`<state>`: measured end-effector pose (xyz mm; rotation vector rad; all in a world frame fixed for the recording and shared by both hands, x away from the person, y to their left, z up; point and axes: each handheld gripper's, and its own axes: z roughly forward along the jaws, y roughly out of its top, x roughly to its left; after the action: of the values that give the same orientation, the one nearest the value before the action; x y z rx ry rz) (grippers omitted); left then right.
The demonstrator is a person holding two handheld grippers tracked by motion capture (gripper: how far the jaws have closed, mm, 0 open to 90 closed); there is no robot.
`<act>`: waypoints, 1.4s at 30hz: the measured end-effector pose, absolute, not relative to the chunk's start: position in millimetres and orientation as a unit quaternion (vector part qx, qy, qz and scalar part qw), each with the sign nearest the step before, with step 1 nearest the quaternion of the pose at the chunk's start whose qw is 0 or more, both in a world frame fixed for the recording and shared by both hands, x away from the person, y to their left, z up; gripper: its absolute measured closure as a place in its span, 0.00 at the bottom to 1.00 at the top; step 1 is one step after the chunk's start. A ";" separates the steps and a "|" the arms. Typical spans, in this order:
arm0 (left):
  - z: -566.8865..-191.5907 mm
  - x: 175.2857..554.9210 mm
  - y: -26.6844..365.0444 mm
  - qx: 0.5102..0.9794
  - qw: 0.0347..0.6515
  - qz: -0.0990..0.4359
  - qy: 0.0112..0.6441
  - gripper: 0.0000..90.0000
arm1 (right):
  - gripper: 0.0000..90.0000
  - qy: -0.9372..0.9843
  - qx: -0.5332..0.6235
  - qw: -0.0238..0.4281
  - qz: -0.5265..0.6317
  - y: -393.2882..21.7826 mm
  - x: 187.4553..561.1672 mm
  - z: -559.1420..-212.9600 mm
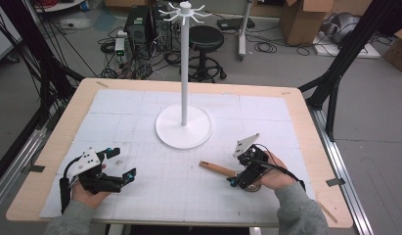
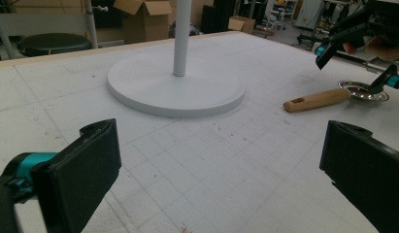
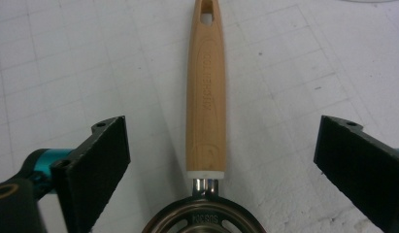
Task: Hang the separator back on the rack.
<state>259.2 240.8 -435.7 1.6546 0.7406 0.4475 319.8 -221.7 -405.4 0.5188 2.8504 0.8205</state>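
Note:
A utensil with a wooden handle (image 1: 217, 169) and a round perforated metal head (image 3: 204, 221) lies flat on the white mat, the handle pointing left toward the table's middle. My right gripper (image 1: 240, 171) hovers over the joint of handle and head, open, its jaws standing wide on either side of the handle (image 3: 206, 97) without touching it. Seen from the left gripper view, the utensil handle (image 2: 316, 99) lies to the right of the stand. My left gripper (image 1: 121, 161) rests open near the front left, nothing between its pads (image 2: 85, 165).
A white stand with a round base (image 1: 183, 128) and a tall pole topped by hooks (image 1: 185, 12) occupies the middle of the mat. The wooden table edge (image 1: 306, 122) frames the gridded mat. A stool, cables and boxes are on the floor beyond.

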 end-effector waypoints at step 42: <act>-436.7 259.9 240.8 0.717 0.592 0.186 0.319 0.02 | 0.70 0.958 0.191 0.022 0.213 -223.2 321.0 -417.0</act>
<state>259.9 240.8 -436.7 1.6665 0.7410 0.4333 321.0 -223.2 -417.0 0.5907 2.9679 0.6598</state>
